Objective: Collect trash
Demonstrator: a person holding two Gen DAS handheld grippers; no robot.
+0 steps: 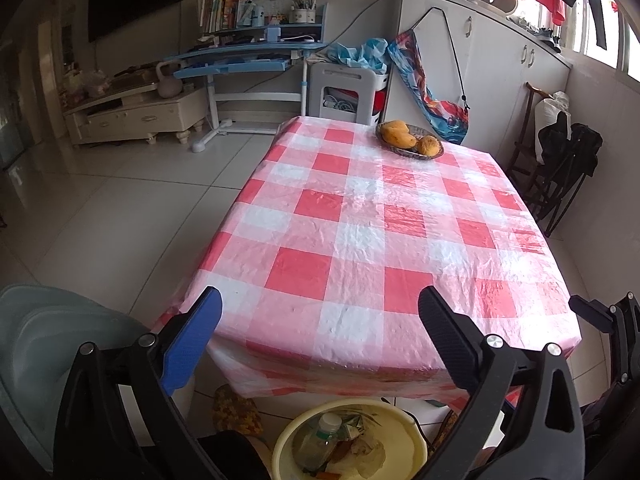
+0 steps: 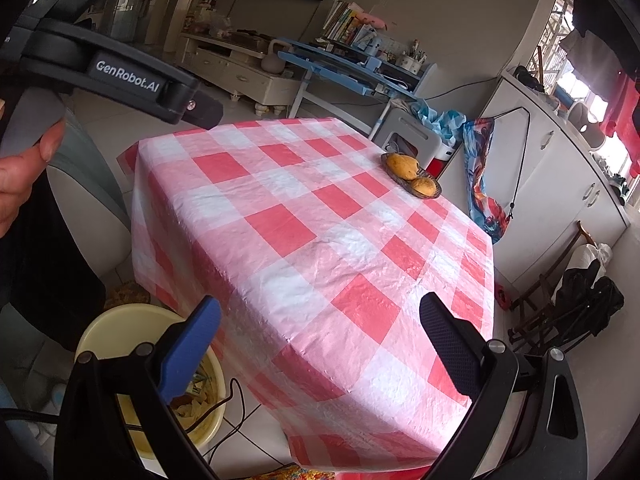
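Note:
A yellow basin (image 1: 412,446) stands on the floor below the table's near edge. It holds trash: a clear plastic bottle (image 1: 320,438), crumpled paper and wrappers. It also shows in the right wrist view (image 2: 100,324) at the lower left. My left gripper (image 1: 320,300) is open and empty, above the near edge of the red-and-white checked table (image 1: 360,216). My right gripper (image 2: 320,308) is open and empty over the table's near right corner (image 2: 320,240). The left gripper's body (image 2: 120,76) shows at the upper left of the right wrist view.
A dish of mangoes (image 1: 408,138) sits at the table's far right, also in the right wrist view (image 2: 412,176). A grey chair (image 1: 48,332) stands left of the table. Folded chairs (image 1: 560,168) stand at the right. A cable (image 2: 236,400) runs on the floor by the basin.

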